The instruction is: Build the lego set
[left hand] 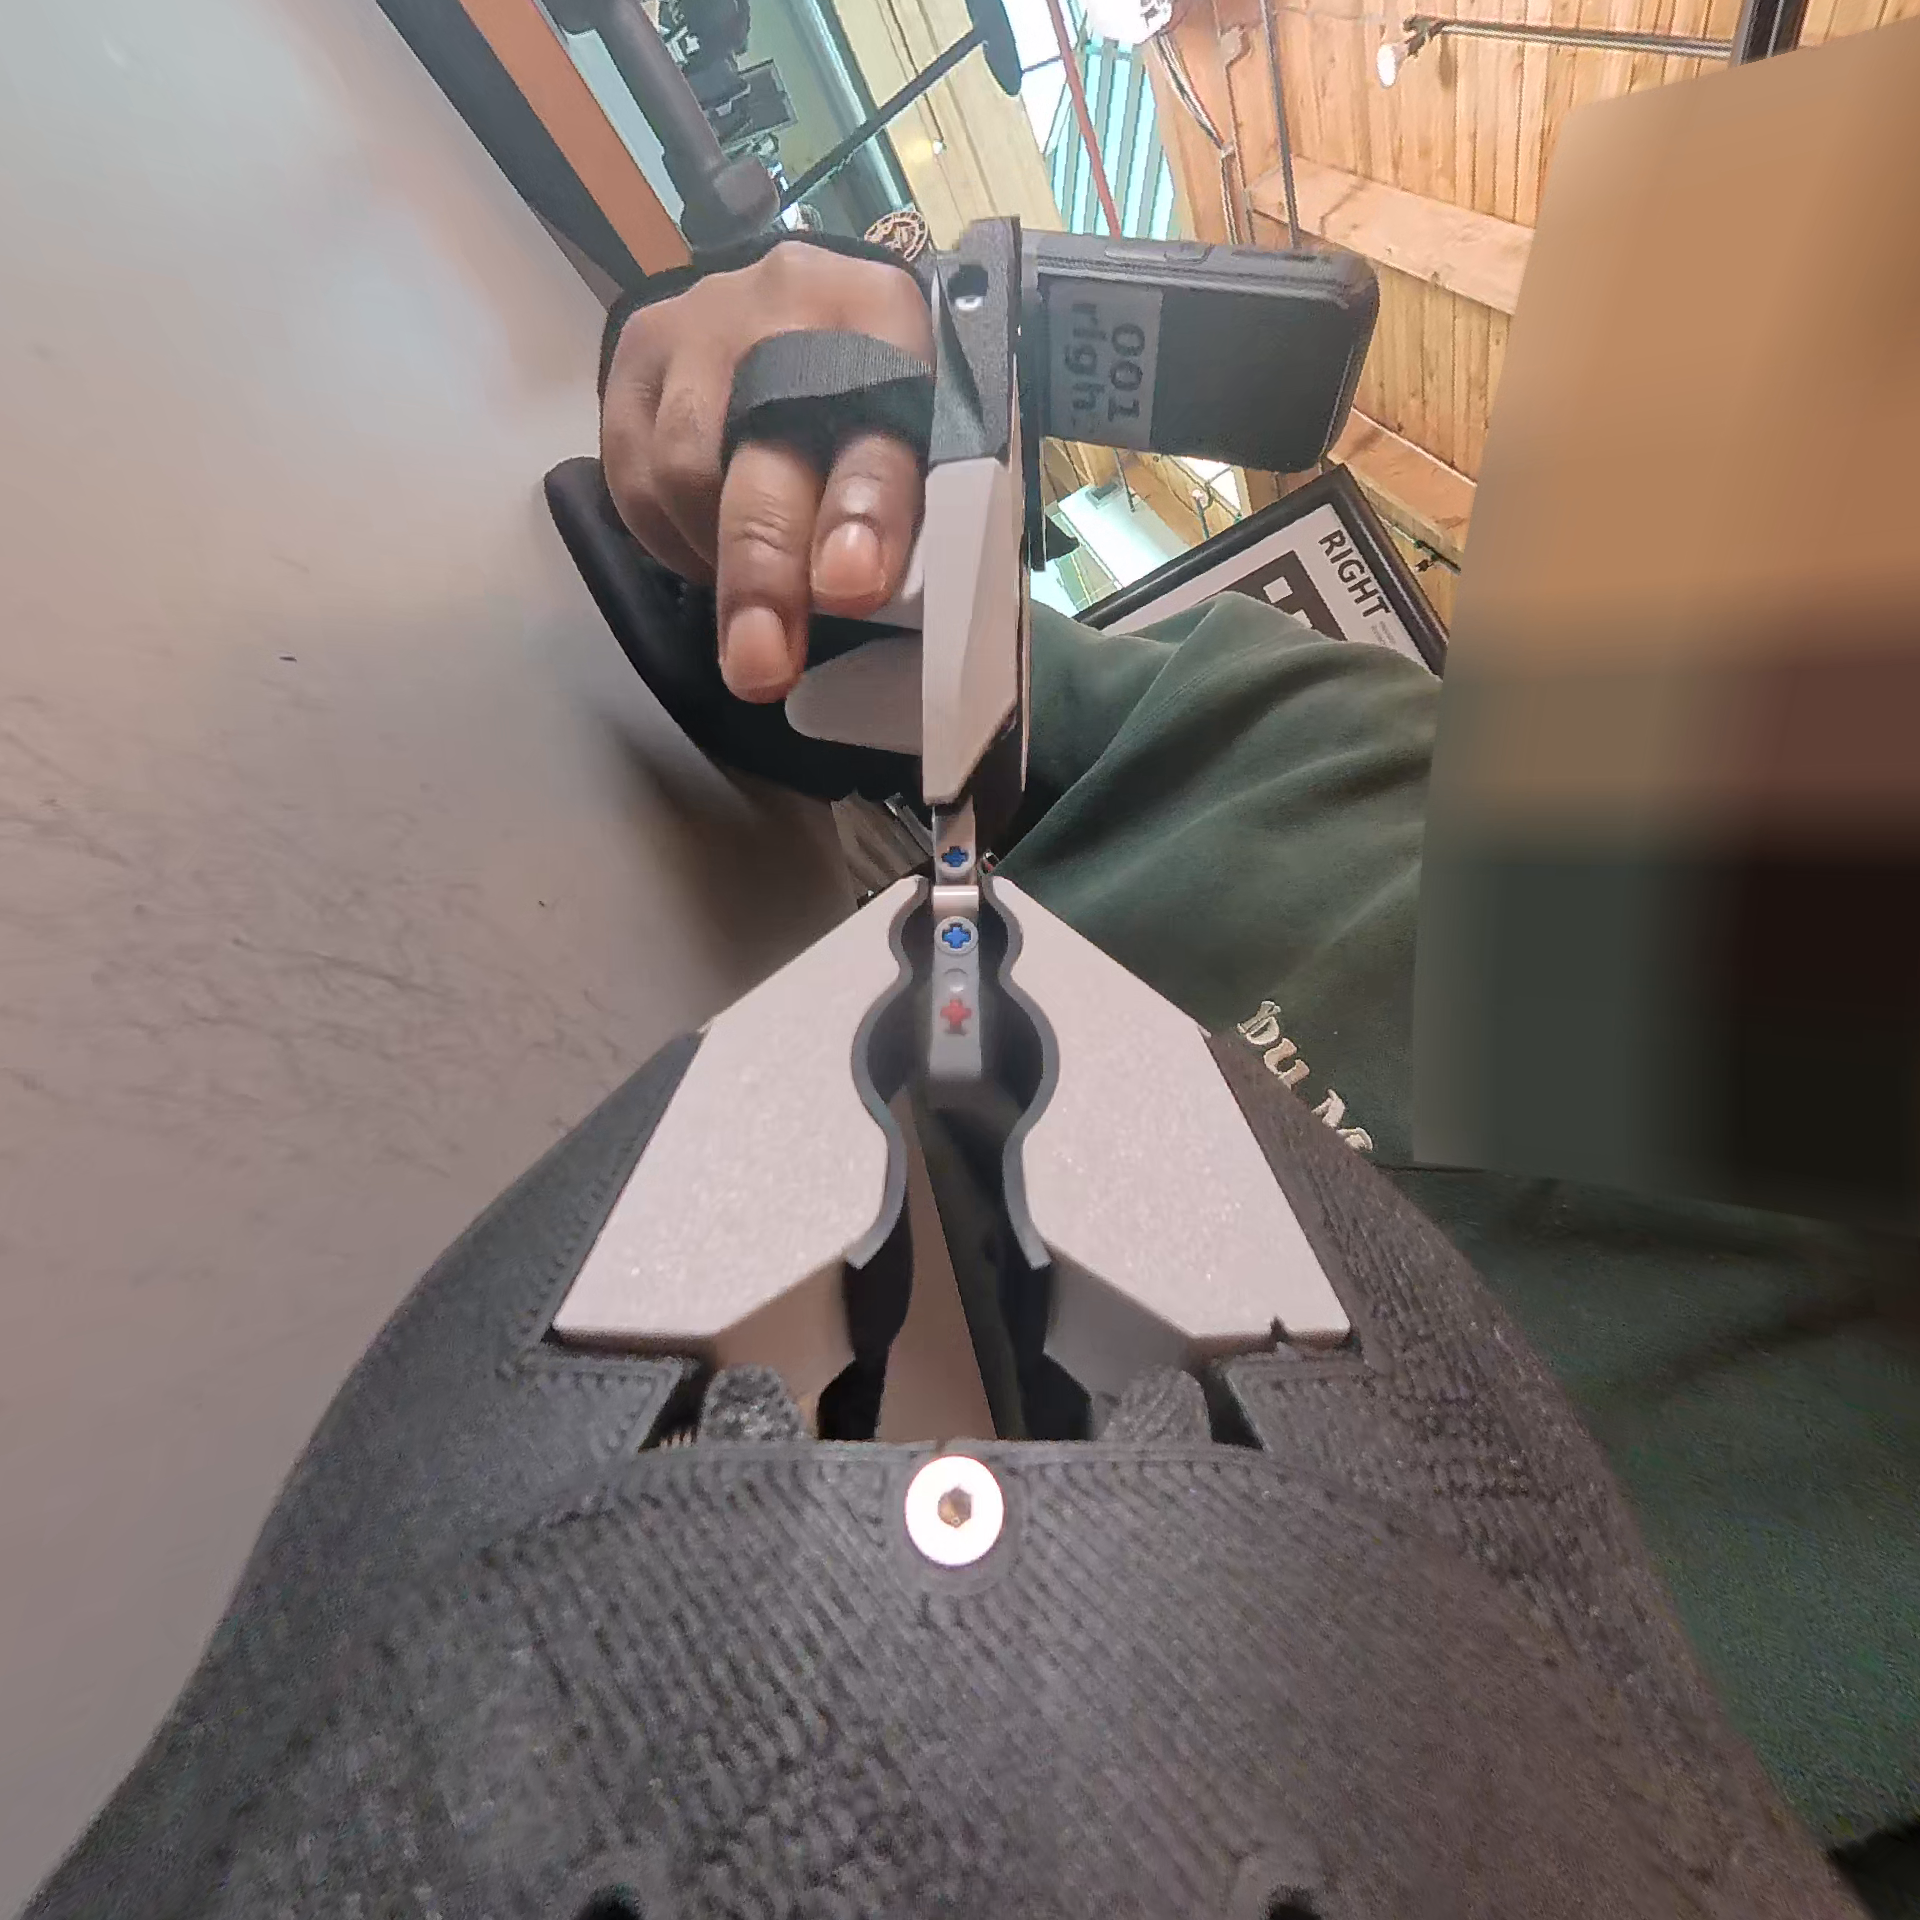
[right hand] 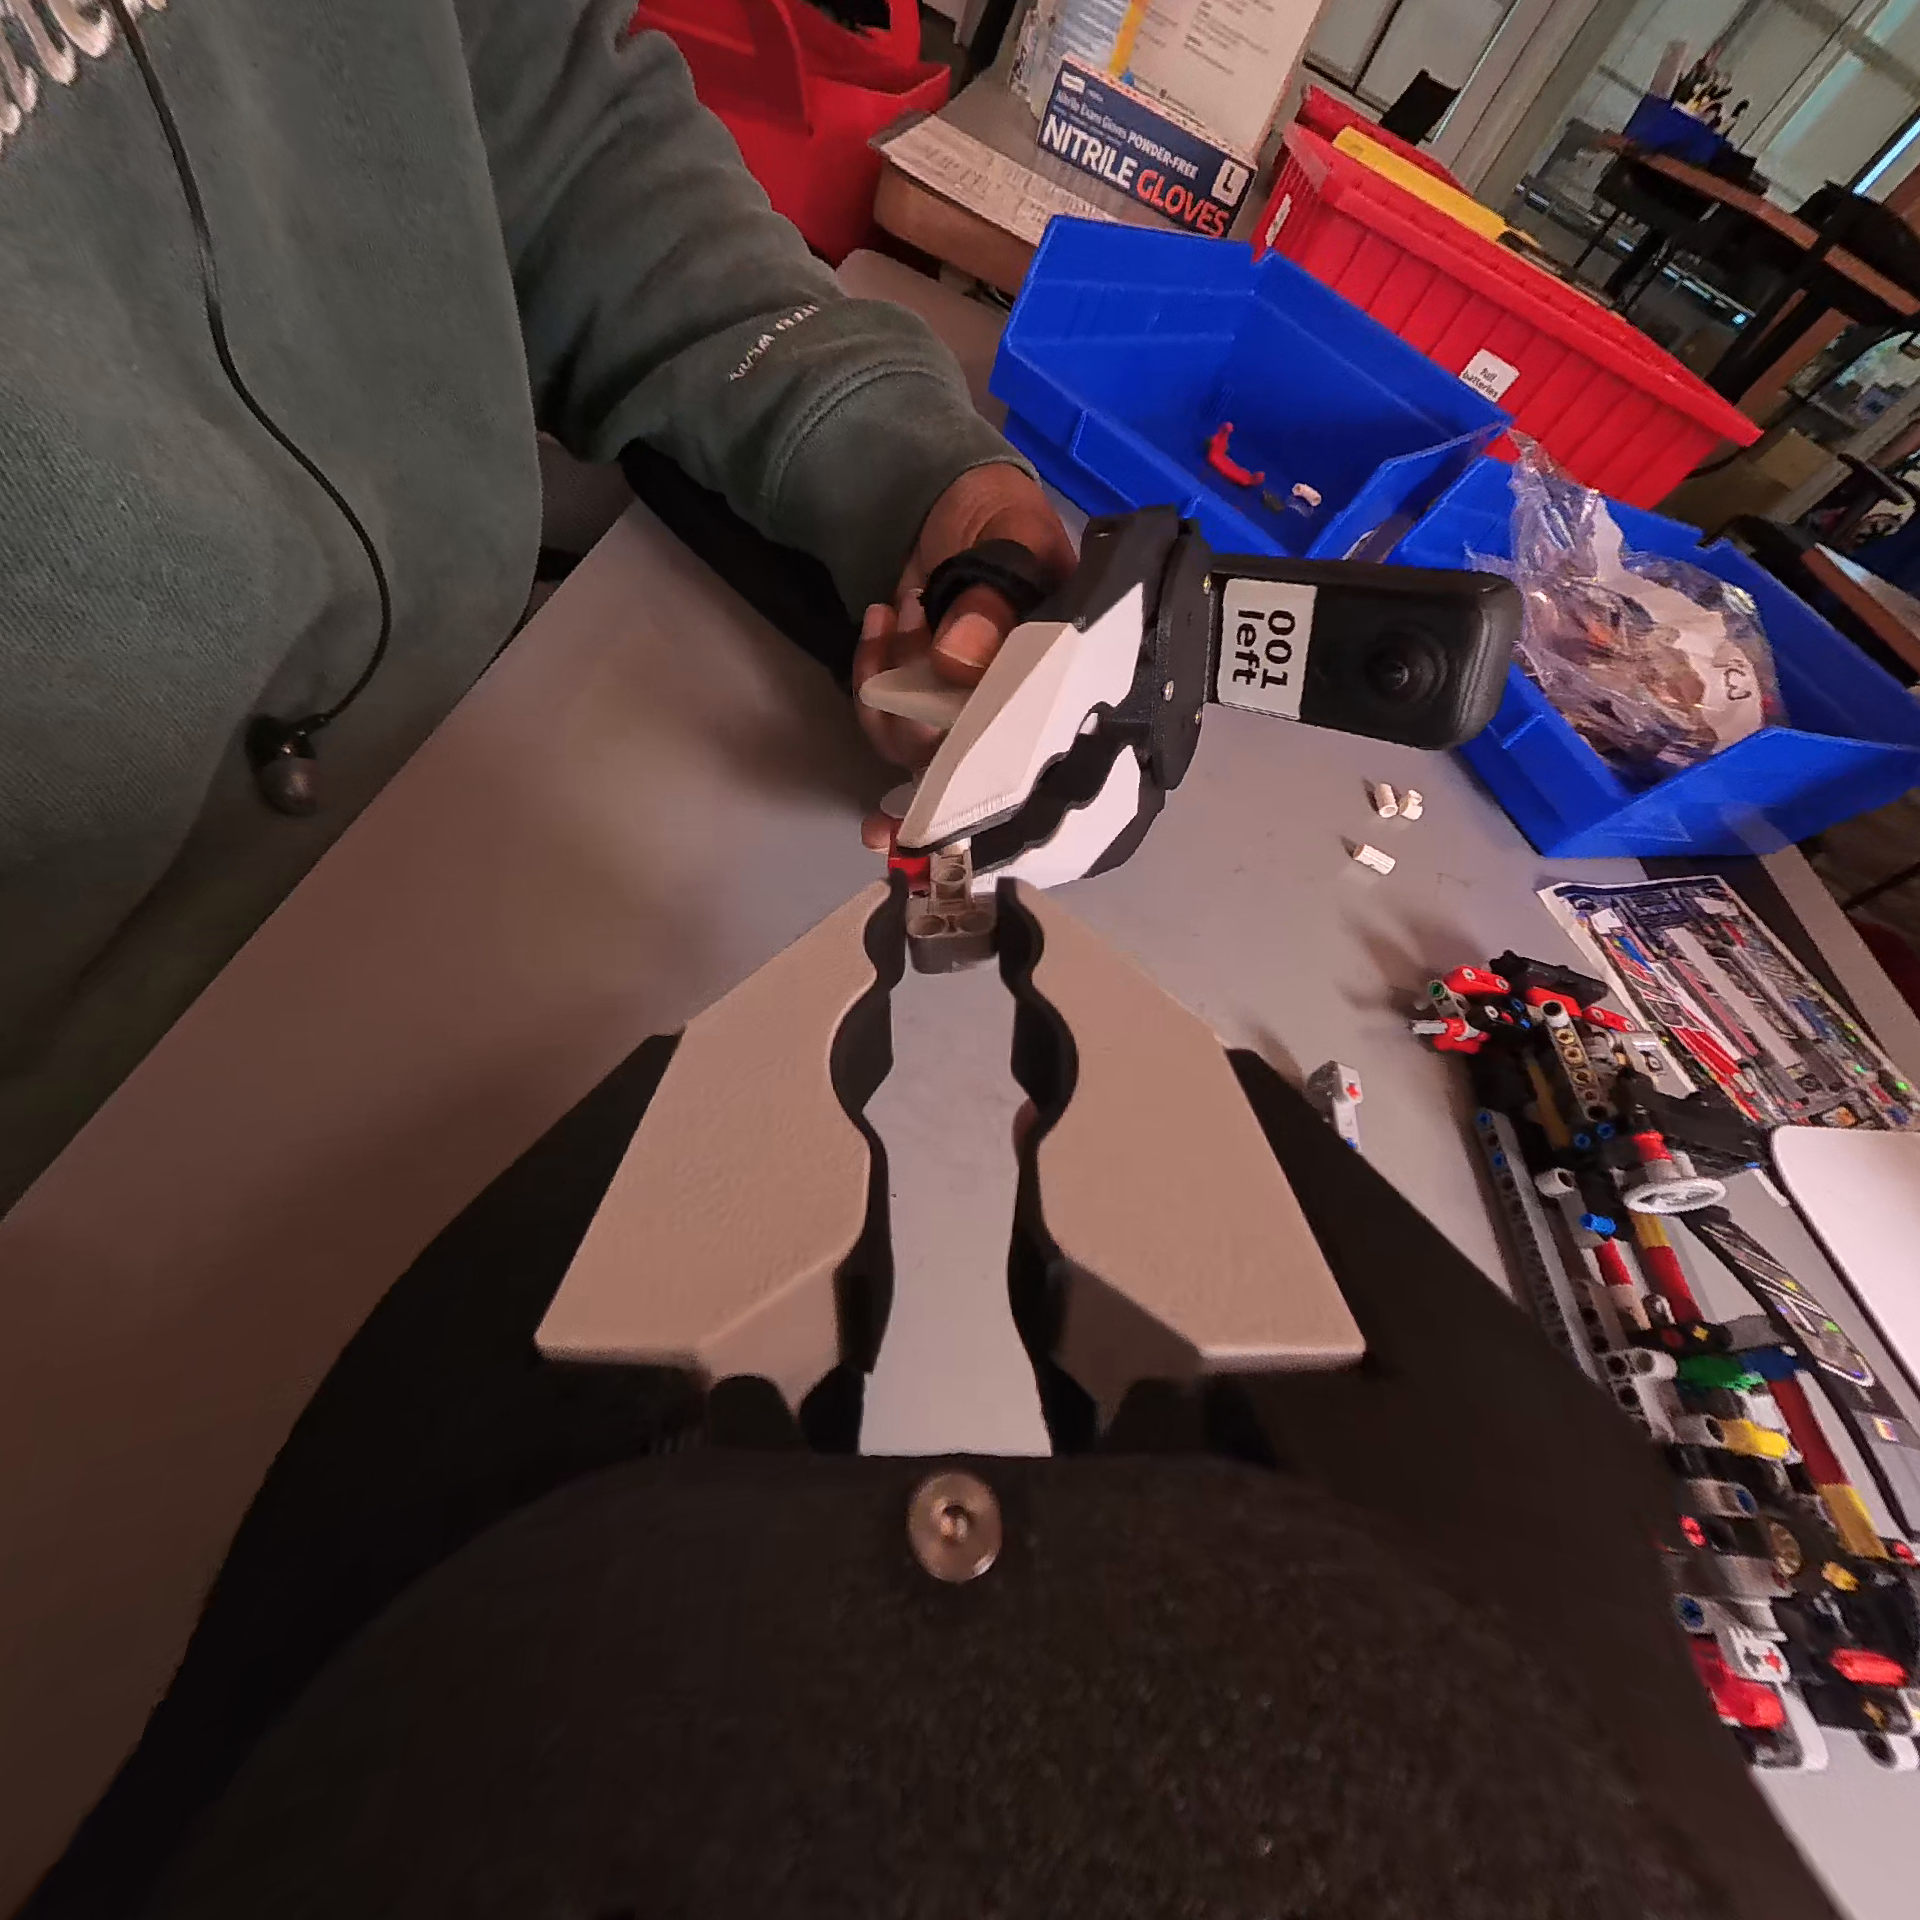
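Observation:
My left gripper is shut on a small grey lego beam with blue and red cross pins, held in the air. My right gripper comes down from above and grips the beam's far end. In the right wrist view, my right gripper is shut on the grey lego piece. The left gripper meets it from the far side, with a red pin at its tips. Both hold the same small assembly above the grey table.
A partly built lego model lies on the table at right, on an instruction booklet. Loose white pieces and a small grey piece lie nearby. Blue bins, a red bin and a glove box stand behind. A person's green sweatshirt is close at left. The tips of both grippers are at nearly the same place.

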`<control>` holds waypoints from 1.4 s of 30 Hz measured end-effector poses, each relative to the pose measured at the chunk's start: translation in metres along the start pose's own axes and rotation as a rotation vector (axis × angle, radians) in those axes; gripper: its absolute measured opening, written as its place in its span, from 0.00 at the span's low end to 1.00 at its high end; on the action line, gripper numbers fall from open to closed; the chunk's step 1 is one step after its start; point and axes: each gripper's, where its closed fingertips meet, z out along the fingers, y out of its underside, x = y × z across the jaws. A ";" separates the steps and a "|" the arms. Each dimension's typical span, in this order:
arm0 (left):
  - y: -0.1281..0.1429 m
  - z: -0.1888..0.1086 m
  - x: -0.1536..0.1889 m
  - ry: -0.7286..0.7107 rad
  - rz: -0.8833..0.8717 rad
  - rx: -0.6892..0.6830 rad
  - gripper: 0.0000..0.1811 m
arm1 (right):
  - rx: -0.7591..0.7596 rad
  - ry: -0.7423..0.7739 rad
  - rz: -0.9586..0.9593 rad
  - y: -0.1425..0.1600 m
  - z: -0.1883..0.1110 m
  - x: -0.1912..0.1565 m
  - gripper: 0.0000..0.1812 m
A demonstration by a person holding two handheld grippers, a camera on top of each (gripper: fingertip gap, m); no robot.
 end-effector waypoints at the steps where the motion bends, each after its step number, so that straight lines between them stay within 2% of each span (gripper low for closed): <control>1: 0.000 0.000 0.000 0.004 -0.004 0.001 0.03 | 0.000 0.004 -0.007 0.000 0.000 0.000 0.09; 7: -0.007 -0.003 -0.002 -0.020 0.015 0.044 0.03 | 0.000 -0.001 0.028 0.004 -0.001 0.004 0.09; 10: -0.015 -0.012 0.001 -0.063 0.118 0.070 0.17 | 0.042 0.045 0.047 0.002 -0.007 0.015 0.09; 13: -0.017 -0.020 0.002 -0.107 0.188 0.064 0.22 | 0.065 0.096 0.025 0.002 -0.013 0.023 0.08; 16: -0.023 -0.023 -0.001 -0.134 0.198 0.100 0.16 | 0.061 0.122 -0.020 0.003 -0.011 0.024 0.09; 19: -0.018 -0.021 -0.008 -0.186 0.243 0.055 0.06 | 0.053 0.156 -0.062 0.004 -0.008 0.025 0.09; 21: -0.019 -0.021 -0.008 -0.220 0.296 0.050 0.04 | 0.030 0.177 -0.061 0.008 -0.008 0.027 0.09; 23: -0.018 -0.022 -0.012 -0.292 0.398 0.019 0.03 | 0.031 0.163 -0.024 0.010 -0.007 0.026 0.10; 25: -0.017 -0.021 -0.014 -0.357 0.517 -0.016 0.03 | 0.046 0.118 0.072 0.011 -0.007 0.024 0.19; 27: -0.017 -0.021 -0.017 -0.429 0.636 -0.052 0.03 | 0.046 0.088 0.145 0.015 -0.008 0.025 0.21; 31: -0.016 -0.019 -0.022 -0.525 0.805 -0.095 0.03 | 0.038 0.054 0.220 0.021 -0.006 0.022 0.14; 33: -0.019 -0.020 -0.023 -0.555 0.845 -0.086 0.03 | -0.004 0.070 0.226 0.029 -0.004 0.024 0.06; 38: -0.020 -0.021 -0.023 -0.615 0.953 -0.105 0.03 | -0.009 0.076 0.216 0.027 -0.003 0.024 0.03; 42: -0.017 -0.022 -0.028 -0.629 0.961 -0.137 0.03 | -0.032 0.071 0.198 0.032 0.000 0.022 0.03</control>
